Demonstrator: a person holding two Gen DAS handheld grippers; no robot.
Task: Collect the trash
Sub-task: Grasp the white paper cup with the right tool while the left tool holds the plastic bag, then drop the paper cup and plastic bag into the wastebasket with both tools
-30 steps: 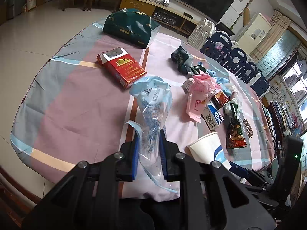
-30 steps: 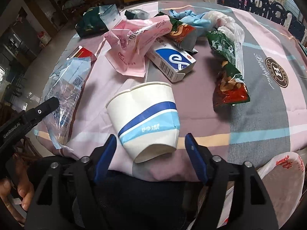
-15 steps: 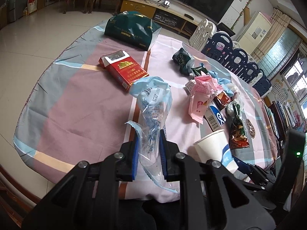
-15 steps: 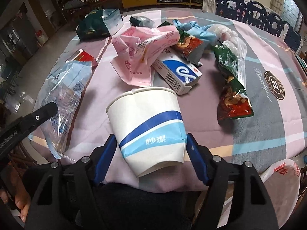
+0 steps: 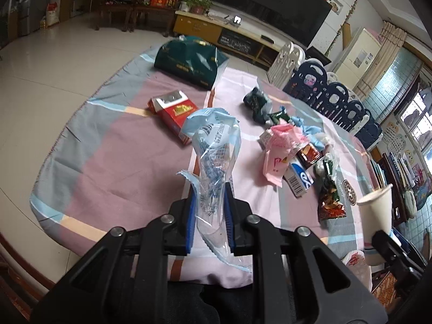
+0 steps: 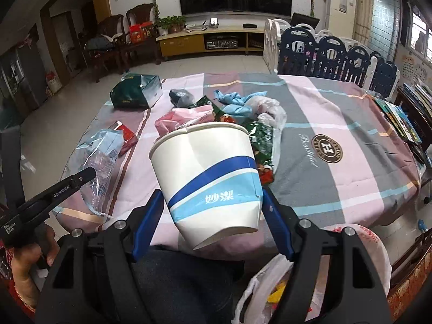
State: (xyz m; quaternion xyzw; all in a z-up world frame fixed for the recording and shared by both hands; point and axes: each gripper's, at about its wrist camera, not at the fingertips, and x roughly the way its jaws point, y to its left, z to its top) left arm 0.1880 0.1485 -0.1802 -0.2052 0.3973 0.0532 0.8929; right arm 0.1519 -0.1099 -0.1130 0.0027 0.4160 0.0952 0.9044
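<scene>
My left gripper point(image 5: 209, 202) is shut on a clear blue plastic wrapper point(image 5: 214, 156) and holds it above the near table edge; the wrapper also shows in the right wrist view point(image 6: 100, 159). My right gripper point(image 6: 212, 213) is shut on a white paper cup with blue bands point(image 6: 208, 175), lifted off the table; the cup also shows at the right of the left wrist view point(image 5: 376, 210). A white trash bag point(image 6: 310, 275) hangs open below the right gripper. Trash lies on the tablecloth point(image 5: 113, 162): a red cigarette box point(image 5: 174, 116), a pink wrapper point(image 5: 279, 154), a blue-white box point(image 5: 299, 179), a snack bag point(image 5: 329, 194).
A dark green bag point(image 5: 189, 63) lies at the table's far end, a dark crumpled wrapper point(image 5: 256, 105) near the middle. Blue and white plastic fencing point(image 5: 332, 100) stands past the table's far side. Books point(image 6: 402, 118) lie on a shelf to the right.
My right gripper has lifted the paper cup off the table and pulled it back toward the near edge. My left gripper still holds the wrapper and has risen slightly.
</scene>
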